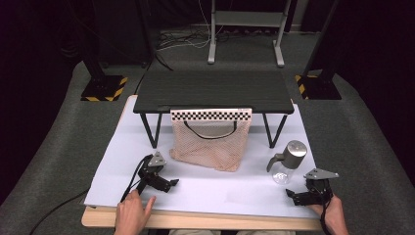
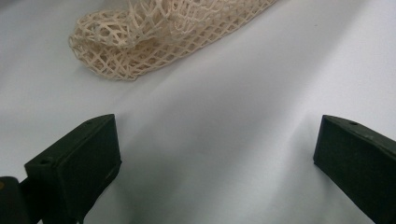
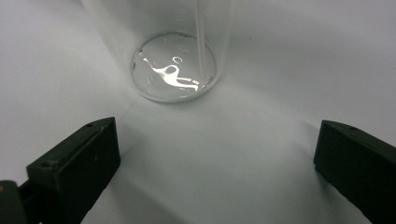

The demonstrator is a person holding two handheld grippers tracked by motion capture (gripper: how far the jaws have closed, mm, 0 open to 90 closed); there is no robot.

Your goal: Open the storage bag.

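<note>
A beige mesh bag (image 1: 209, 144) with a black drawstring hangs from the front of a small black table (image 1: 214, 91) and its bottom rests on the white board (image 1: 200, 188). My left gripper (image 1: 172, 183) lies on the board to the bag's lower left, jaws open and empty; the bag's corner (image 2: 140, 42) shows ahead of it. A clear spray bottle (image 1: 288, 161) with a silver trigger top stands at the right. My right gripper (image 1: 290, 196) sits just in front of it, open, facing the bottle's clear base (image 3: 173, 67).
A checkered strip (image 1: 211, 115) runs along the small table's front edge. Black stands with yellow-black striped bases (image 1: 103, 88) flank the back corners. A metal frame (image 1: 244, 29) stands on the grey floor behind. A wooden table edge (image 1: 205, 220) borders the board.
</note>
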